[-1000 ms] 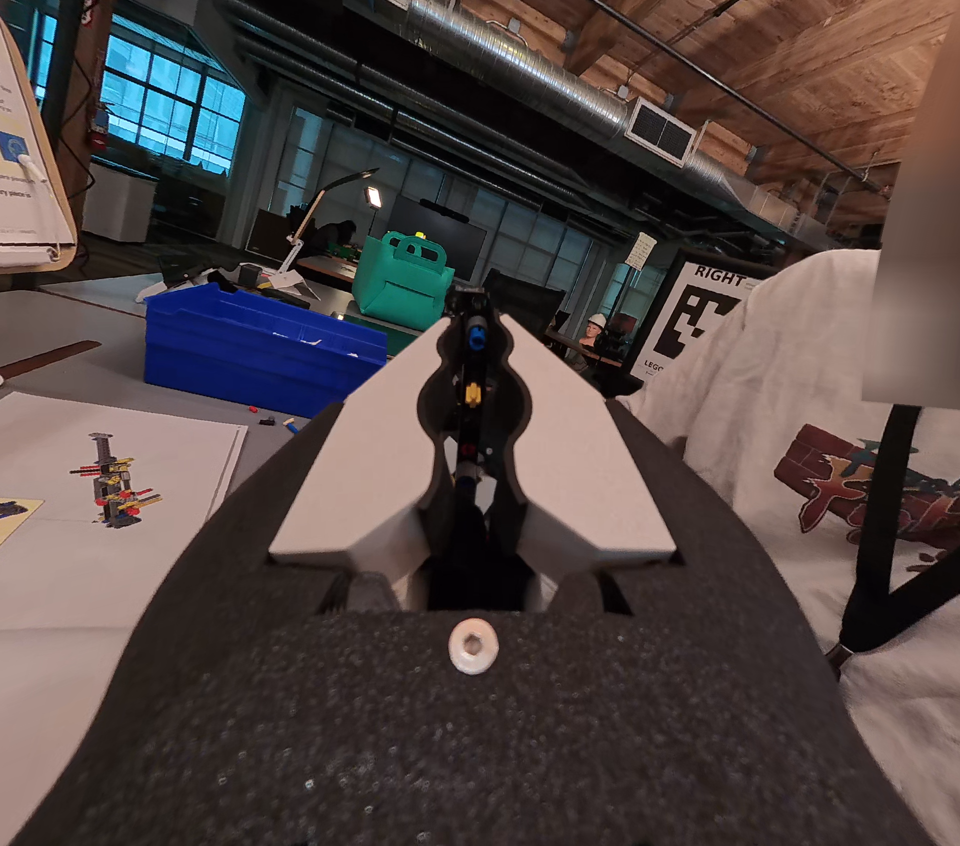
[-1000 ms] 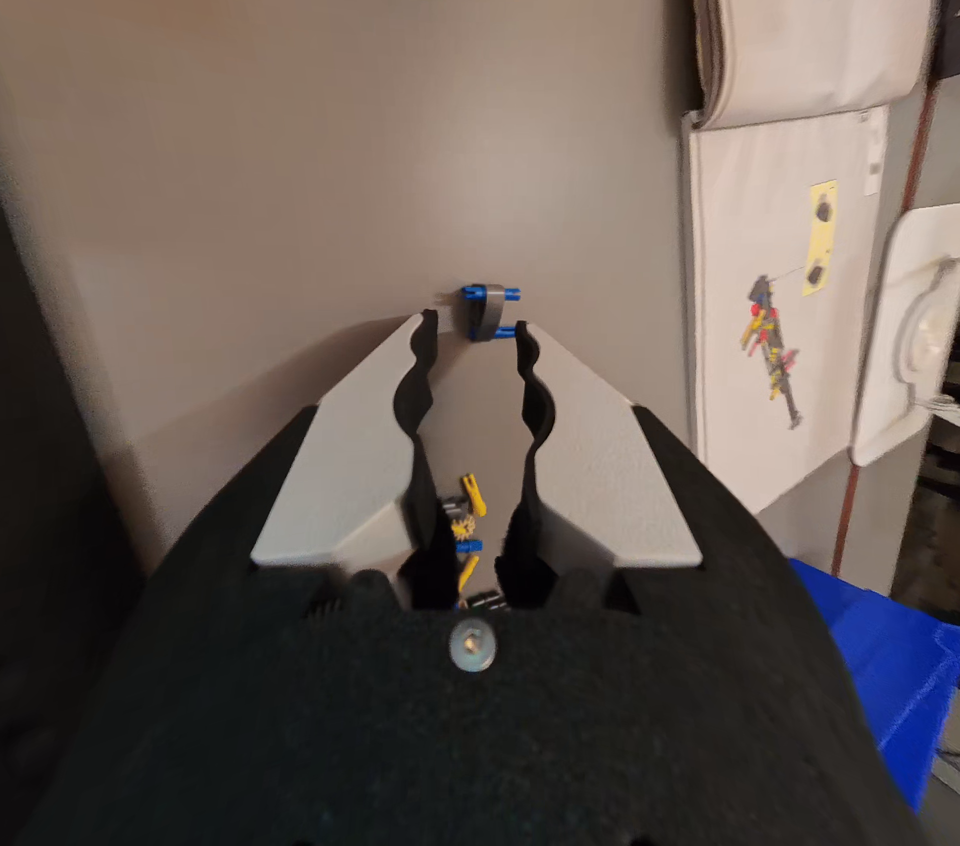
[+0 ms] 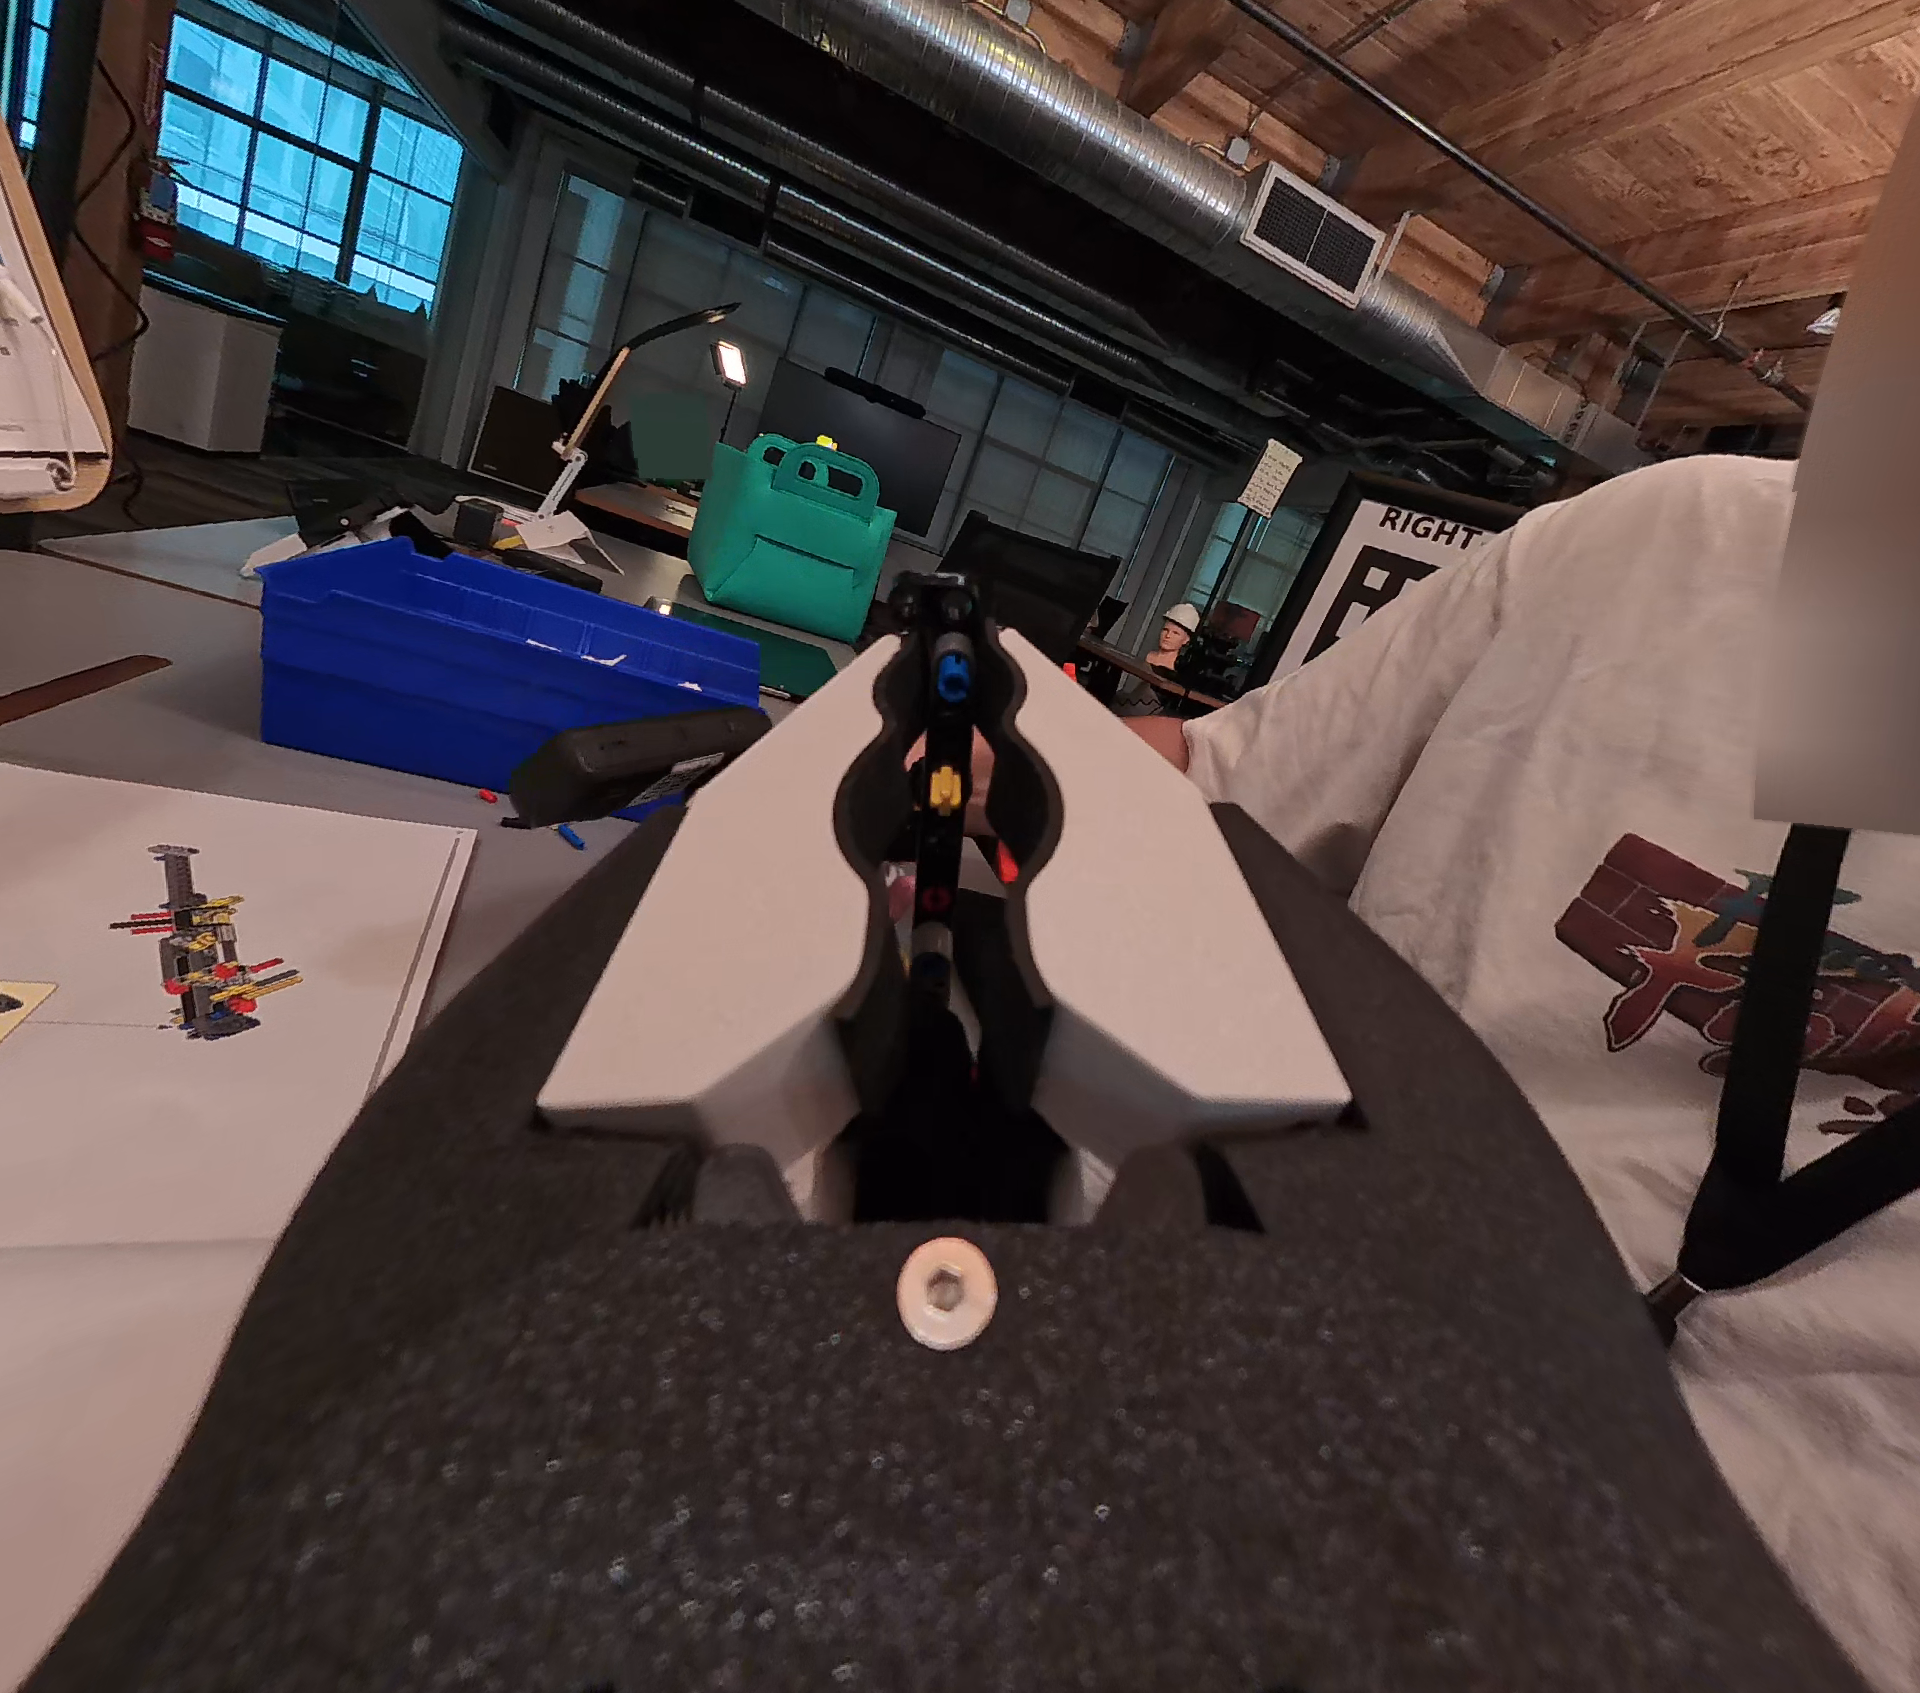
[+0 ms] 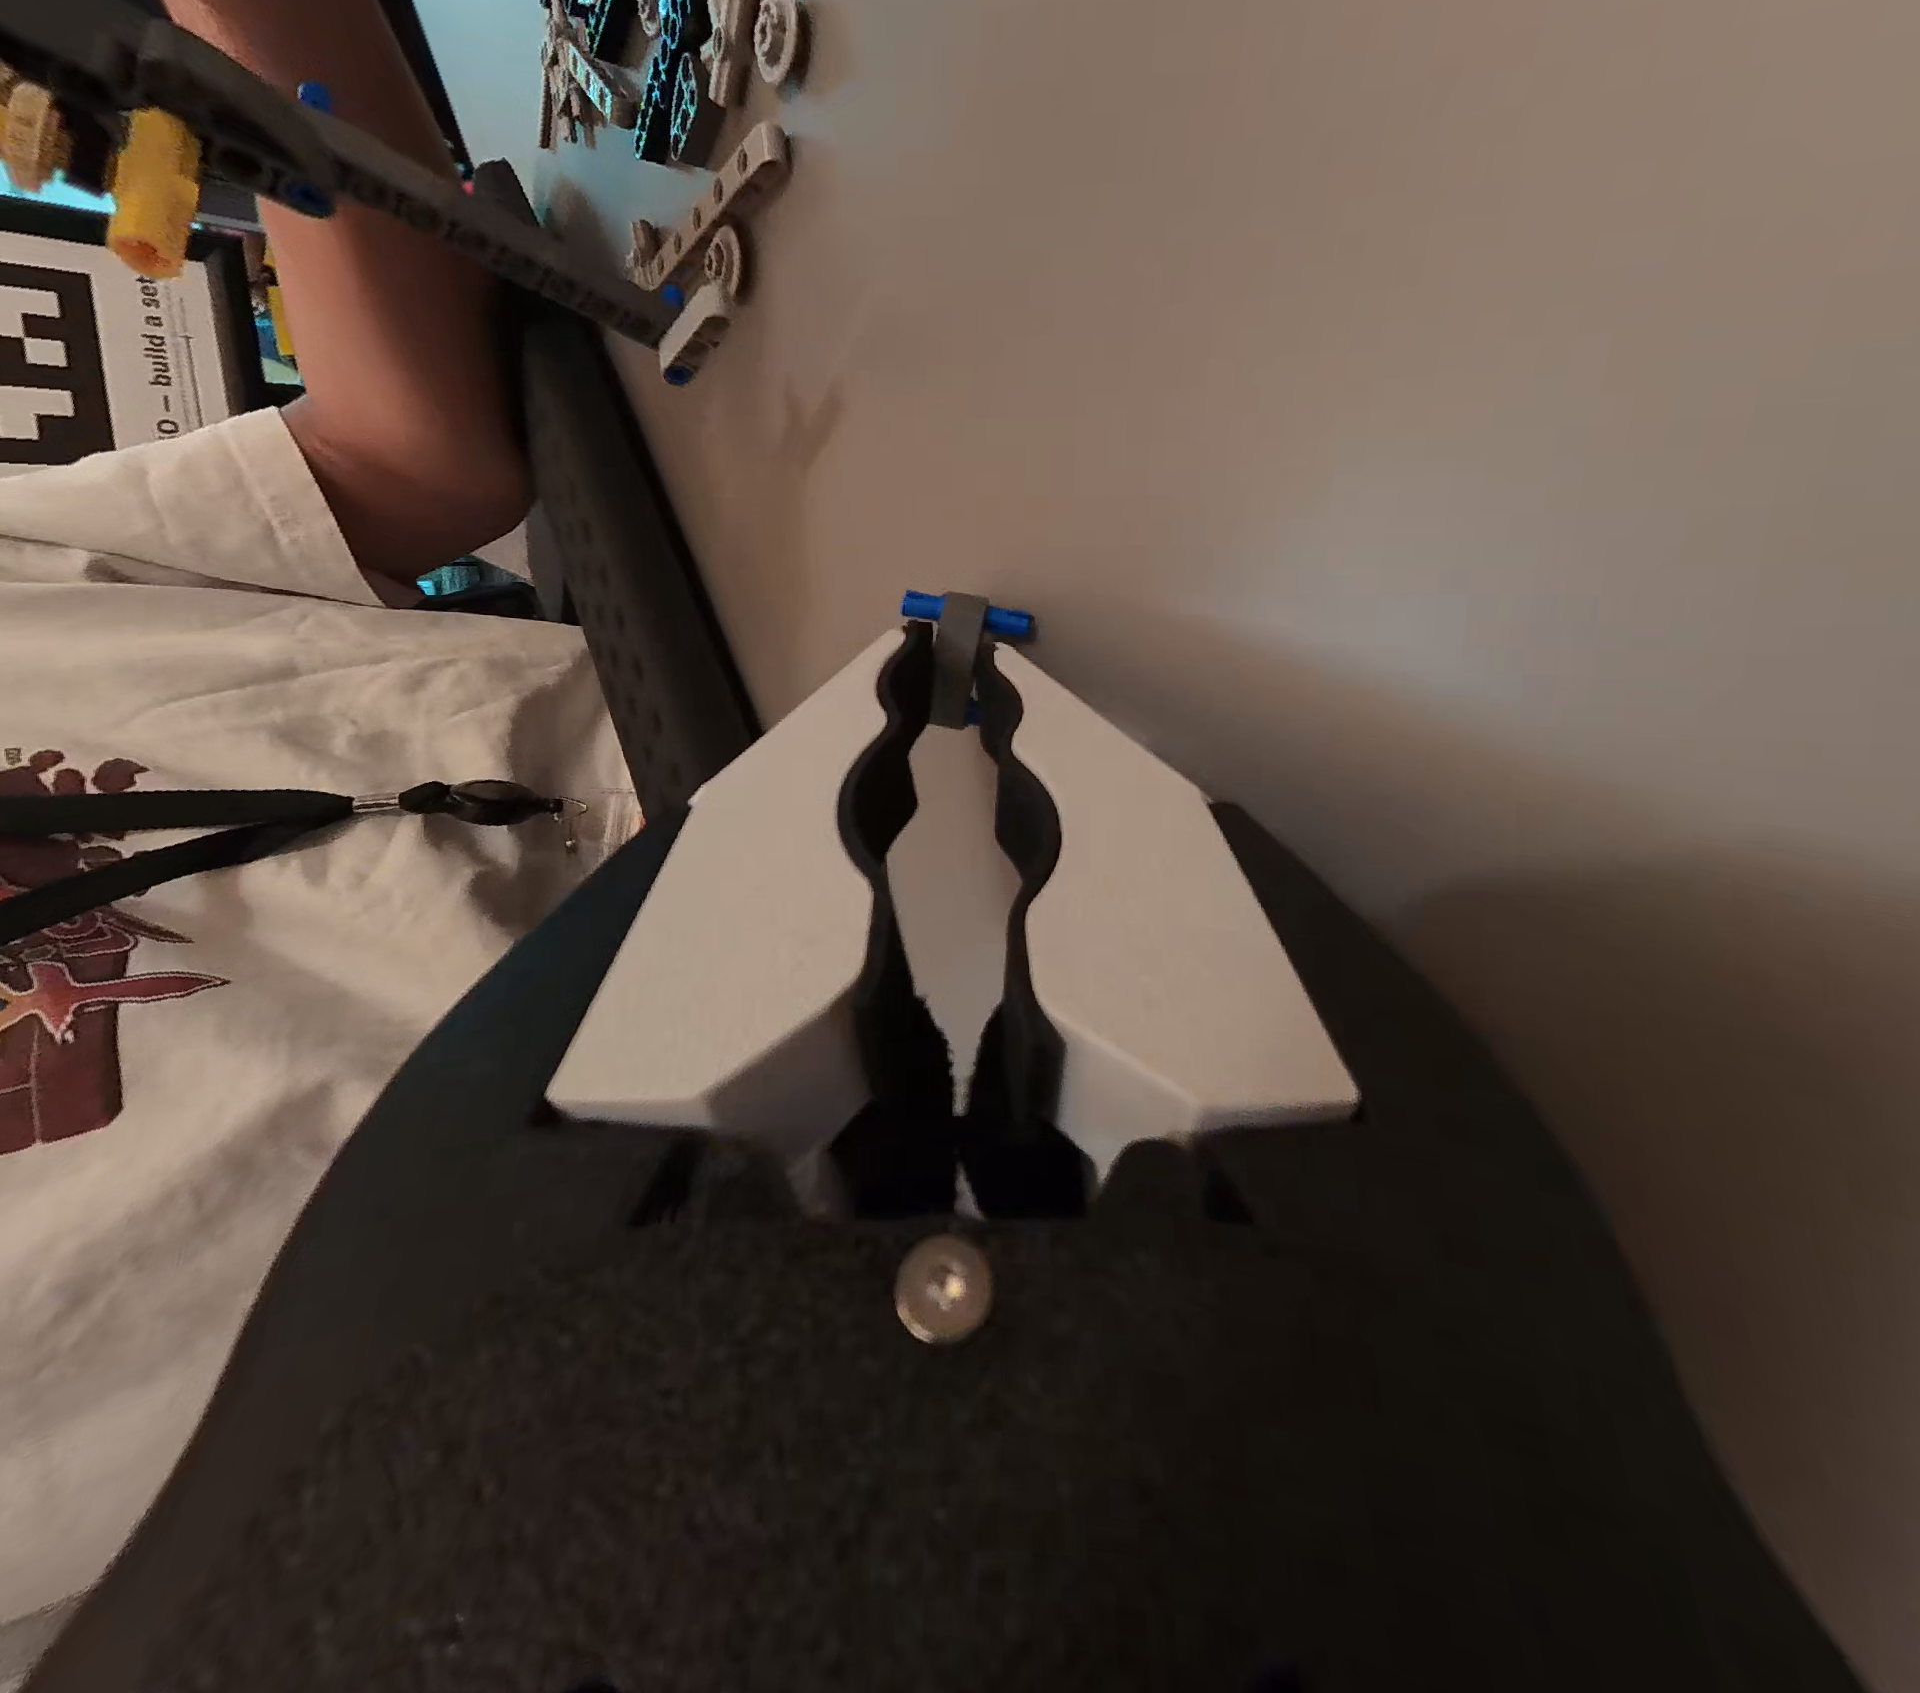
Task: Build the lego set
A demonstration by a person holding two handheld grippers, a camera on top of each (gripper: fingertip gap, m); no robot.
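In the left wrist view, my left gripper (image 3: 940,635) is shut on a slim black lego assembly (image 3: 948,822) with blue, yellow and red pins, held upright in the air. The same assembly shows in the right wrist view as a long grey beam with yellow parts (image 4: 416,199) at the upper left. My right gripper (image 4: 956,641) is shut on a small grey piece with blue pins (image 4: 961,661) at its fingertips, close to the grey table (image 4: 1351,293).
An instruction sheet (image 3: 208,947) lies on the table at left, with a blue bin (image 3: 488,667), a black device (image 3: 623,760) and a green bag (image 3: 790,542) behind it. A pile of loose lego parts (image 4: 665,33) lies beyond the right gripper. A person's white shirt (image 3: 1558,760) and arm (image 4: 395,355) are close. About 25 cm separates my left fingertips from my right.
My right gripper has closed on the small grey piece and turned with it, bringing the person and parts pile into view. My left gripper still holds the assembly.
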